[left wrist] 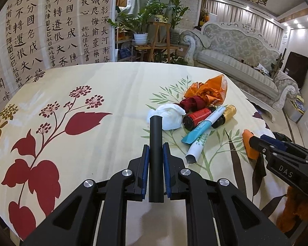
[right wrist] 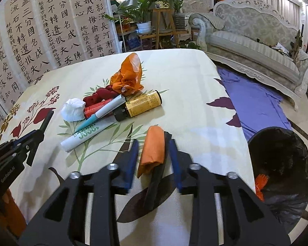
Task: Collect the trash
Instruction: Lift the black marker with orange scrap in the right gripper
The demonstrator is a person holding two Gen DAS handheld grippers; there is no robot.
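Observation:
My left gripper [left wrist: 156, 146] is shut on a black tube [left wrist: 155, 135] that points up and forward over the flowered tablecloth [left wrist: 92, 94]. My right gripper [right wrist: 153, 143] stands open. An orange wrapper [right wrist: 153, 153] on a black strip lies between its blue pads, with a gap on each side. In the left wrist view that gripper [left wrist: 254, 143] sits at the right, close to the table's edge. Beyond both lies a trash pile: a white tissue wad [right wrist: 74, 109], a red bottle [right wrist: 96, 108], a toothpaste tube [right wrist: 88, 135], a yellow bottle [right wrist: 142, 103], dark red cloth [right wrist: 98, 95] and an orange plastic bag [right wrist: 129, 75].
A bin lined with a black bag [right wrist: 281, 164] stands on the floor off the table's right edge, with something orange inside. A purple cloth [right wrist: 254, 98] lies on the floor before a sofa [right wrist: 254, 41]. Calligraphy panels [left wrist: 41, 30] and potted plants [left wrist: 149, 20] stand behind the table.

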